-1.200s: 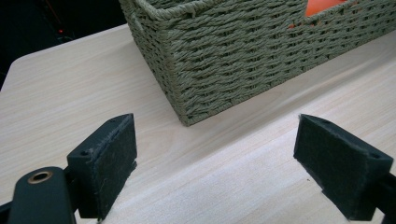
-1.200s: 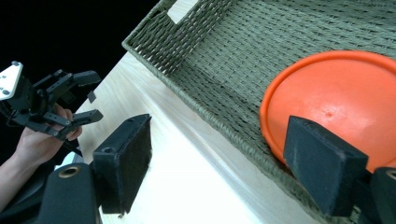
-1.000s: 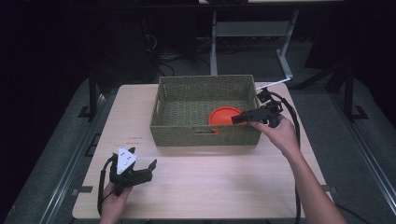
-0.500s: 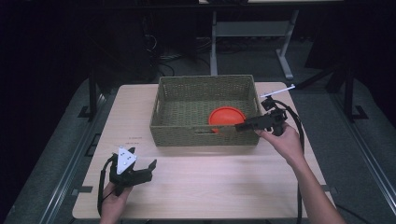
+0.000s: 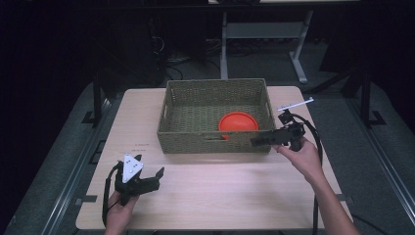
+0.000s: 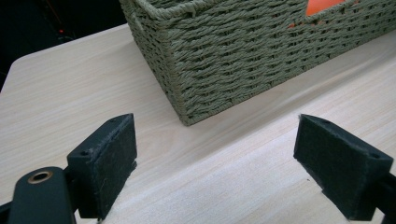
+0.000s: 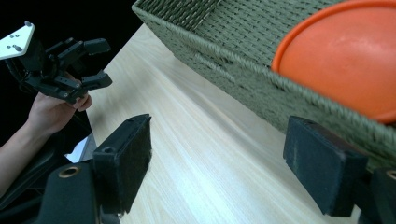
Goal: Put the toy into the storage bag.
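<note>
Far left, near edge of the pale wooden tabletop point(image 5: 215, 196): left gripper point(image 5: 154, 177) idle, jaws spread wide and empty, aimed rightward and a little toward the near-left corner of the olive-green woven rectangular basket point(image 5: 215, 142); held low, just above the wood, in a hand point(image 5: 120, 208) entering from the near side, grey three-cornered plate on top. Centre, toward the far half: the basket, with the round orange plastic plate point(image 5: 238, 122) inside it at the near-right, leaning close to the near wall. Right: right gripper point(image 5: 254, 142) level with the basket's near wall at its right end, outside the rim, pointing left, jaws wide apart and gripping nothing; forearm angled in from the near right, wrist roughly straight.

Judged step: clearing away from the basket with the plate left inside. Best done by drawing straight back toward the near right, keeping the open jaws off the weave so nothing snags or shifts the basket, then lowering gently to the tabletop.
</note>
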### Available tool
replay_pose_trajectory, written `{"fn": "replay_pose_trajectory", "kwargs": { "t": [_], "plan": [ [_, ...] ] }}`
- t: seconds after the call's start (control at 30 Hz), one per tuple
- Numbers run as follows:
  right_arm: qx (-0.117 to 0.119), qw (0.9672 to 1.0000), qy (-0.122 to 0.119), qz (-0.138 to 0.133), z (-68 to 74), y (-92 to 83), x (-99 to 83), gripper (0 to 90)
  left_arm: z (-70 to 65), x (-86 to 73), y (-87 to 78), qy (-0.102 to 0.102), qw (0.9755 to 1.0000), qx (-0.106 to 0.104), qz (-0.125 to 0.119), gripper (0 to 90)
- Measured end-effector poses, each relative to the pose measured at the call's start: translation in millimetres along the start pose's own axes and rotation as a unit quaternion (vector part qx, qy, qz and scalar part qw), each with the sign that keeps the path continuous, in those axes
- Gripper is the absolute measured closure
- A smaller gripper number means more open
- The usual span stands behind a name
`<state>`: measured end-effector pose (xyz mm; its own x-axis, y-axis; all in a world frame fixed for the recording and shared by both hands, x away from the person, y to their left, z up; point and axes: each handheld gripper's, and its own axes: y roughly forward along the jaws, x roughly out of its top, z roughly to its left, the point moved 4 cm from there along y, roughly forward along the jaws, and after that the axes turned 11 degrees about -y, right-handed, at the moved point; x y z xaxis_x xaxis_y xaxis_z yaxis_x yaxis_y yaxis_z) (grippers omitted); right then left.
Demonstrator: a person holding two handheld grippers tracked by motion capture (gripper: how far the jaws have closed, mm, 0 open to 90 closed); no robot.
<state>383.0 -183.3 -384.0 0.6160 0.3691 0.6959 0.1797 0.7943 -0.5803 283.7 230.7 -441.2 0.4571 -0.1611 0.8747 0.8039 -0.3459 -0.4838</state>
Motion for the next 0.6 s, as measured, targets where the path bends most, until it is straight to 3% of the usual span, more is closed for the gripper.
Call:
{"fn": "replay_pose_trajectory", "kwargs": {
  "t": [0.6],
  "plan": [
    [0.016, 0.9995, 0.026, -0.007, -7.1, -2.9, -40.2, 22.8, -0.4, 0.0, 0.7, 0.002, 1.0000, -0.001, -0.002, 12.8]
  ]
}}
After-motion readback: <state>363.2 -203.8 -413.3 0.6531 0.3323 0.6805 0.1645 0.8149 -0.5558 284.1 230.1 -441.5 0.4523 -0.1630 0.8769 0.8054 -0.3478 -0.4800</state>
